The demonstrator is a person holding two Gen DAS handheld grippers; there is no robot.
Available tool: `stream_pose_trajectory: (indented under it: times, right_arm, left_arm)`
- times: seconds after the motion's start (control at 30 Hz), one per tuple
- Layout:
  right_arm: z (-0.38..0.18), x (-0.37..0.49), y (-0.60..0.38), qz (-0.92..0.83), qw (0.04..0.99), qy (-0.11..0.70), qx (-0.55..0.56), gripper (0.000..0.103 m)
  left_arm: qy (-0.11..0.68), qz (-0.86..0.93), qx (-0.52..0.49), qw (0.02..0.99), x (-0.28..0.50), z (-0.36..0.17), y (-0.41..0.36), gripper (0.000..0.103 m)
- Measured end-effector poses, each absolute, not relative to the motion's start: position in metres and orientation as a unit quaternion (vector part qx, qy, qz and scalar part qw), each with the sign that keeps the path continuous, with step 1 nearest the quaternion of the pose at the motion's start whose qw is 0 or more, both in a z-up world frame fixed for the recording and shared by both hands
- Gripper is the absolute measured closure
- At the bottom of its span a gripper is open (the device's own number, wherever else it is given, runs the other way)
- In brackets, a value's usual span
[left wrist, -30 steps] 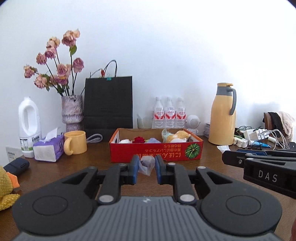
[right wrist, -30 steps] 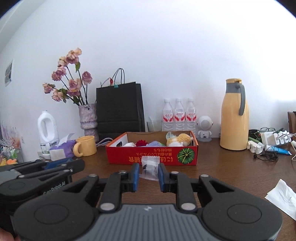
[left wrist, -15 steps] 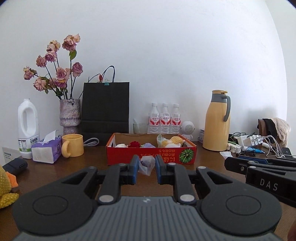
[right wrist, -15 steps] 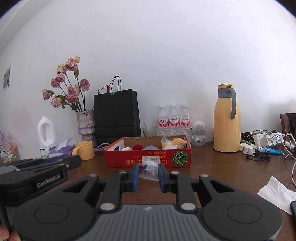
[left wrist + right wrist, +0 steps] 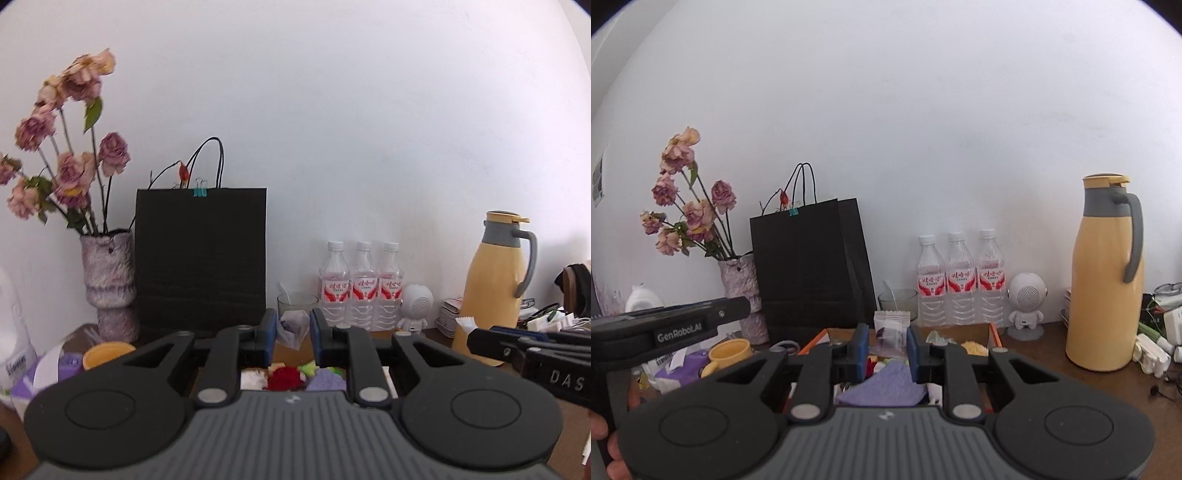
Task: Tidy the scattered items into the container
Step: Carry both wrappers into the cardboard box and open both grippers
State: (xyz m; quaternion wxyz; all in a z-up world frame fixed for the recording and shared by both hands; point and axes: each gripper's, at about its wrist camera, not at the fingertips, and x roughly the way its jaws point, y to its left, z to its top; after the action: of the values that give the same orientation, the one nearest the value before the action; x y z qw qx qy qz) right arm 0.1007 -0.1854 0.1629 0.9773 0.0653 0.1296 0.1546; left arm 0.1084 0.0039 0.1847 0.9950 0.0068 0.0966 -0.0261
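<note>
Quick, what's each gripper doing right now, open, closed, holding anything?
Left gripper: closed on a small clear plastic packet.
Right gripper: closed on a small clear sachet, above the box.

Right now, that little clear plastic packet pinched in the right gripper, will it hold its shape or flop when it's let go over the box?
The clear packet looks like thin film with a crimped top, so it is probably floppy. It seems light, and may flutter as it drops. The right gripper holds it above the box, so it should land on the soft purple cloth.

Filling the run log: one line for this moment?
left claw: holds packet | right claw: holds sachet | both over box
</note>
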Motion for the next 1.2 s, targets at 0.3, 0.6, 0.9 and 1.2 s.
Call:
stream_pose_trajectory:
  times: [0.3, 0.6, 0.9, 1.2]
  right_arm:
    - [0.186, 0.295, -0.183, 0.218, 0.909, 0.352, 0.057, 0.083]
    - [0.112, 0.392, -0.159, 0.21, 0.829, 0.513, 0.071, 0.083]
    - [0.077, 0.384, -0.14, 0.225, 0.791, 0.569, 0.011, 0.083]
    - [0.088, 0.365, -0.133, 0.211, 0.775, 0.596, -0.006, 0.063]
  left_arm:
    - [0.366, -0.085, -0.001, 0.927, 0.3, 0.19, 0.02, 0.082]
    - [0.543, -0.069, -0.057, 0.835, 0.377, 0.096, 0.041, 0.081]
    - [0.566, -0.097, -0.048, 0.817, 0.364, 0.089, 0.041, 0.081]
    - [0.569, -0.081, -0.016, 0.818, 0.34, 0.097, 0.022, 0.032]
